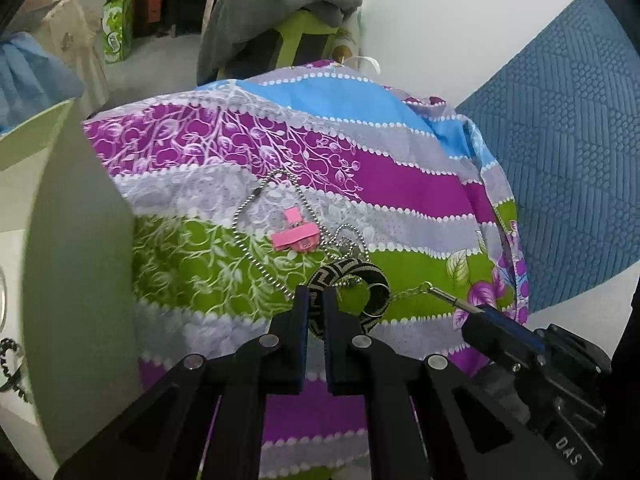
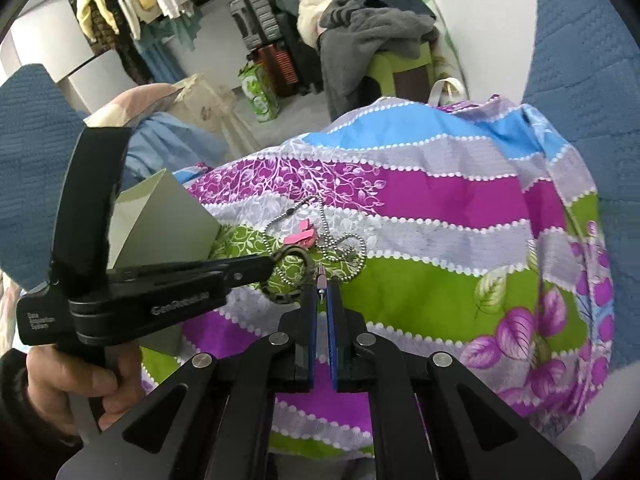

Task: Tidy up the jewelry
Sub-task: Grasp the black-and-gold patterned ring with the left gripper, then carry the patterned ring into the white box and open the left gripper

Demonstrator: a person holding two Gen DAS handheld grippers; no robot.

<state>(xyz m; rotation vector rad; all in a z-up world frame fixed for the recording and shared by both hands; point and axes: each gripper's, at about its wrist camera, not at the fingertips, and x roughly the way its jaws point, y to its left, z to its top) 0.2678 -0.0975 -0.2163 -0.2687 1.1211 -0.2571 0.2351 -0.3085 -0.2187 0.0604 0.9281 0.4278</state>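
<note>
A pale green box [image 1: 80, 216] is rising along the left edge of the striped floral cloth [image 1: 420, 192], crowding that side; the cloth is lying open toward its right edge, where it is dropping off beside a blue quilted cover [image 1: 560, 152].

In the right wrist view, a hand [image 2: 76, 384] is gripping the handle of the left gripper [image 1: 316, 300], which is reaching in from the left, tilted downward. Its fingers are pressing together on a black-and-gold patterned strap loop [image 1: 360, 280]. The right gripper [image 2: 322, 304] is pointing down over the cloth, its blue pads [image 2: 313, 320] clamping on a slim metal pin [image 2: 321, 280] that is linked by a small chain [image 1: 412, 292] to the strap's ring.

A silver ball chain [image 1: 256, 232] is sprawling on the cloth just beyond both grippers, looping around a pink clip [image 1: 296, 234].
</note>
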